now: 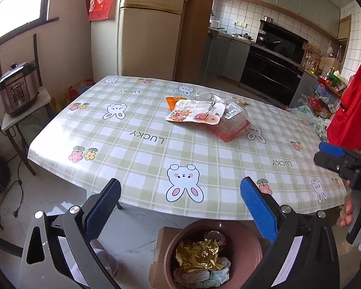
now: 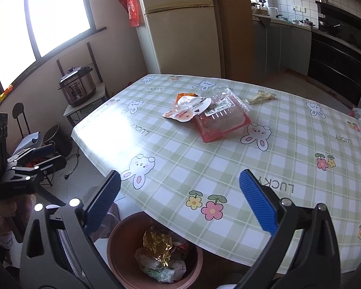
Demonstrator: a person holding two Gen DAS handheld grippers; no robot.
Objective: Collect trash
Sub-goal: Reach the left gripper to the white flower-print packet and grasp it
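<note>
At the near bench edge, left hand-held gripper [image 1: 180, 213]: released, blue pads wide apart, nothing between them; it hangs above the bin, likely poised for the next reach.
Right hand-held gripper [image 2: 180, 213]: also released and empty, pointed across the bench toward the trash pile.
Bin [image 1: 252, 243]: brown, round, on the floor just under the bench edge, placed so litter can drop straight in; it already holds crumpled gold foil [image 1: 196, 255] and pale plastic bags.
Bench [image 2: 228, 168]: covered by a green checked cloth with rabbits, flowers and the word "LUCKY" printed repeatedly.
Trash to collect: near mid-bench, well apart from both grippers — a clear clamshell box [image 2: 222, 122] on a red base with a white printed label too small to read, a flower-printed white packet [image 2: 185, 114] overlapping it, an orange wrapper [image 2: 185, 95] behind.
Stray scrap: a pale yellowish piece [image 2: 260, 97] farther back on the bench.
Judgement: collection partly done.
</note>
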